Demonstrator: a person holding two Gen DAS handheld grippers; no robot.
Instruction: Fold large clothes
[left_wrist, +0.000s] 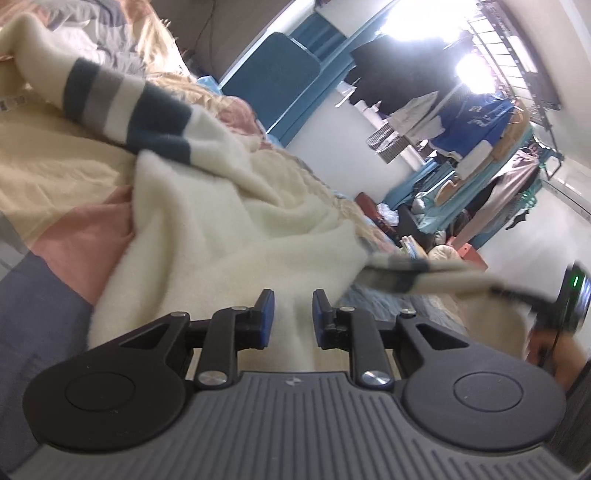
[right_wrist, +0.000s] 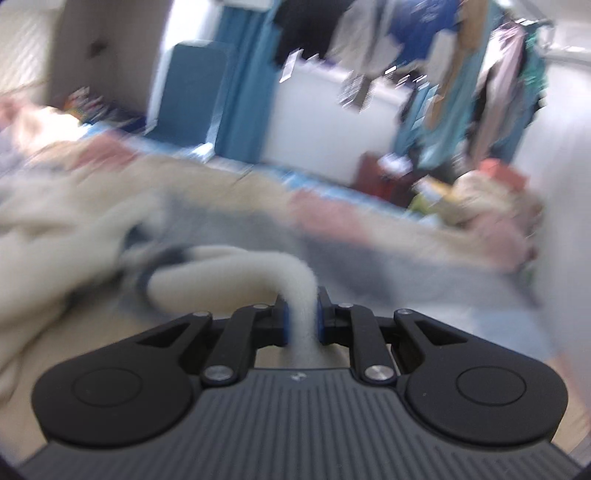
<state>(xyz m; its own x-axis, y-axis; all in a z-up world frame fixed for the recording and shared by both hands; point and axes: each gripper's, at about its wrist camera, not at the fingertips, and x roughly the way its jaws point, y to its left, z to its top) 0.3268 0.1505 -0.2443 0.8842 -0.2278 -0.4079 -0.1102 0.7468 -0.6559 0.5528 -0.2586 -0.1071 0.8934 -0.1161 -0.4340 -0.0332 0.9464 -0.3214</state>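
Note:
A fluffy cream sweater (left_wrist: 221, 221) with dark and grey stripes on its sleeve (left_wrist: 129, 107) lies spread over the bed. My left gripper (left_wrist: 293, 310) hovers low over its near edge. The blue pads stand apart, with the cream fabric showing in the gap but not pinched. My right gripper (right_wrist: 302, 317) is shut on a cream fold of the sweater (right_wrist: 229, 269), which arches up out of the jaws towards the bed. In the left wrist view this striped part is stretched taut to the right gripper (left_wrist: 524, 295), which is blurred at the right edge.
The bed cover (left_wrist: 55, 184) has cream, pink and grey-blue patches. Beyond the bed stand a blue panel (left_wrist: 269, 77) against the wall and a crowded clothes rack (left_wrist: 480, 122) under a bright window. Piled items lie on the floor (right_wrist: 480, 195). A hand (left_wrist: 546, 350) shows at the right.

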